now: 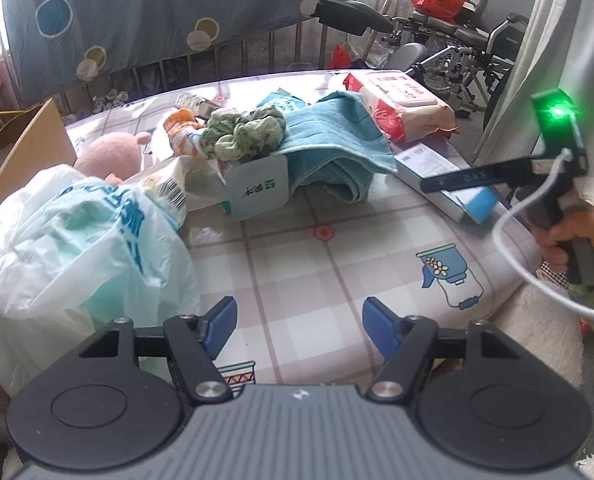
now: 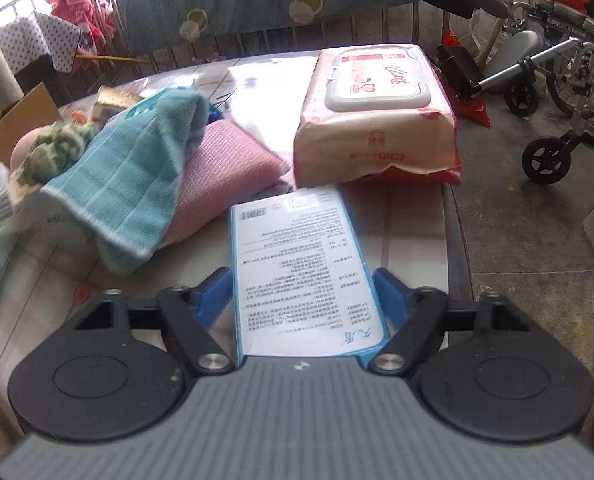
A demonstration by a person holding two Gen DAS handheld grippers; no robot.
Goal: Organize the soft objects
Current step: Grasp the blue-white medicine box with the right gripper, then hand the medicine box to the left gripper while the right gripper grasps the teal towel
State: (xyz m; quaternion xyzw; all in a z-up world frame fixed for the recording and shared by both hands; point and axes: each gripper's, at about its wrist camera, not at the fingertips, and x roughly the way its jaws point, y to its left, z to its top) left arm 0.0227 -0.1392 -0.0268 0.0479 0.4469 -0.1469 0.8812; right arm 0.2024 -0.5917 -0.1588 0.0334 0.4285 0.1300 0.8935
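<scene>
**Right tongs straddle the flat box while the soft things wait in a heap**

The right tongs [image 2: 303, 300] stand spread to either side of a flat blue-edged box [image 2: 297, 264] lying at the table's right edge; the blue pads flank its long sides, but whether they already press on it cannot be told. Judging by that line-up, the box is meant to be lifted clear of the cloths. The left tongs [image 1: 299, 330] are spread and empty, hovering over bare checked tablecloth [image 1: 297, 264] near the front.

Farther in lies the soft pile: a teal towel [image 2: 129, 184] draped over a pink knitted cloth [image 2: 225, 176], with a crumpled green cloth [image 1: 243, 132] on a small white carton [image 1: 257, 190] to its left. A pink plush toy [image 1: 111, 154] sits behind a white plastic bag [image 1: 77, 248] at the left edge. A wet-wipe pack [image 2: 377, 120] rests at the far right.
</scene>
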